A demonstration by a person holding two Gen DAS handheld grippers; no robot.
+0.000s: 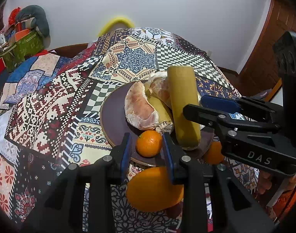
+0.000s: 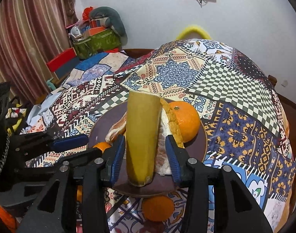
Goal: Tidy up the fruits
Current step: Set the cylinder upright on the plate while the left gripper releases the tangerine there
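On the dark plate [image 1: 113, 120], peeled citrus segments [image 1: 140, 106] crowd a yellow-green cylinder [image 2: 142, 136] lying between the right gripper [image 2: 146, 153], jaws apart. The left gripper [image 1: 148, 145], jaws apart, flanks a small orange [image 1: 148, 143] at the plate's near edge. A larger orange [image 1: 151, 190], partly hidden, sits off the plate on the patterned tablecloth [image 1: 51, 97].

You've got 3 oranges in the left wrist view: small orange [image 1: 148, 143] at lower centre, big orange [image 1: 154, 189] beneath it, half-hidden orange [image 1: 213, 153] at lower right. Mid-frame, count 2 peeled citrus segments [image 1: 141, 106], 1 banana-like yellow fruit [image 1: 159, 109] and 1 yellow stalk [image 1: 183, 104], all on 1 plate [image 1: 114, 120]. Right wrist view gives you 1 more, the far orange [image 2: 188, 120], right of centre, plus 1 peel strip [image 2: 172, 120].
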